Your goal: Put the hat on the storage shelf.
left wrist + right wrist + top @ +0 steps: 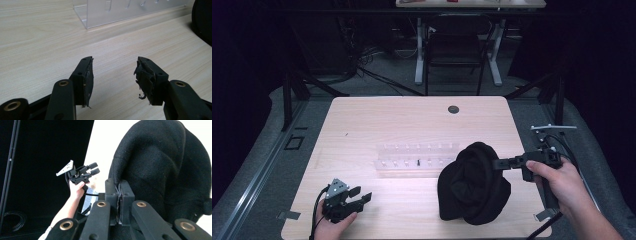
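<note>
Two hands come in over the table's (377,112) near edge. At its near left corner, the left gripper (360,195) rests low, jaws wide apart, holding nothing. Near the right edge, the right gripper (498,164) reaches sideways, pinching the black cloth (472,185). A clear rack (417,160) lies behind.

Item: a black knit garment (474,185), bunched and folded in on itself.
Pose: its top edge was lifted off the table (412,120), the rest hanging in a heap.
Place: the table's near right part, just beside a clear rack (412,155).
</note>
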A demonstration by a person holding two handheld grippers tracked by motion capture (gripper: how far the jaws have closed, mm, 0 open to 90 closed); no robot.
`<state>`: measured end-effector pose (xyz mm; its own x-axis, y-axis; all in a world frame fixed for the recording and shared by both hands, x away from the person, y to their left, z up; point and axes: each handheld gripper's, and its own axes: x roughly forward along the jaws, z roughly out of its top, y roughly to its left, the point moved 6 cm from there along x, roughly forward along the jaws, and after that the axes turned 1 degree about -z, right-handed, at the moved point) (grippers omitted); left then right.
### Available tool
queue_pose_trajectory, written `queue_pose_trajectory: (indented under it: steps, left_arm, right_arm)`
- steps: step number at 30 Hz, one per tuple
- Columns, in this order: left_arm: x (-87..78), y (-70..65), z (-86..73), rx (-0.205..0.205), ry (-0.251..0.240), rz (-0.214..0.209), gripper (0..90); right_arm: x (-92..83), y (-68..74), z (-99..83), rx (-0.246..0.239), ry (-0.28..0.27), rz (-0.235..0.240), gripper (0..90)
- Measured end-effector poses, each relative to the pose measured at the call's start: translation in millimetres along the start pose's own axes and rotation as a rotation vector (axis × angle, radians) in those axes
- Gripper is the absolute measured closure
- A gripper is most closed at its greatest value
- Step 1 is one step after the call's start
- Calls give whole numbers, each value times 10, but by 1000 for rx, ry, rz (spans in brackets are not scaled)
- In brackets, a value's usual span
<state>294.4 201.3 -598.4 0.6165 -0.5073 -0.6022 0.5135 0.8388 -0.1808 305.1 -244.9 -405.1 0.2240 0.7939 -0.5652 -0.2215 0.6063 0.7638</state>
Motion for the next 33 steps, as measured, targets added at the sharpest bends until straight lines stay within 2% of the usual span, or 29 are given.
queue_pose_trajectory:
  steps: [11, 19, 26, 33]
  left_arm:
    - [3, 0, -1, 1, 4, 0, 479]
    - [2, 0, -2, 1, 6, -4, 479]
    - [8, 0, 0, 0, 1, 0, 479]
    - [6, 0, 0, -2, 2, -3, 479]
  right_arm:
    - [-103, 159, 69, -36, -32, 10, 882]
    - [-197, 249, 146, -45, -68, 10, 882]
    - [-227, 313, 209, -46, -84, 32, 881]
    - [-230, 453, 305, -54, -96, 55, 881]
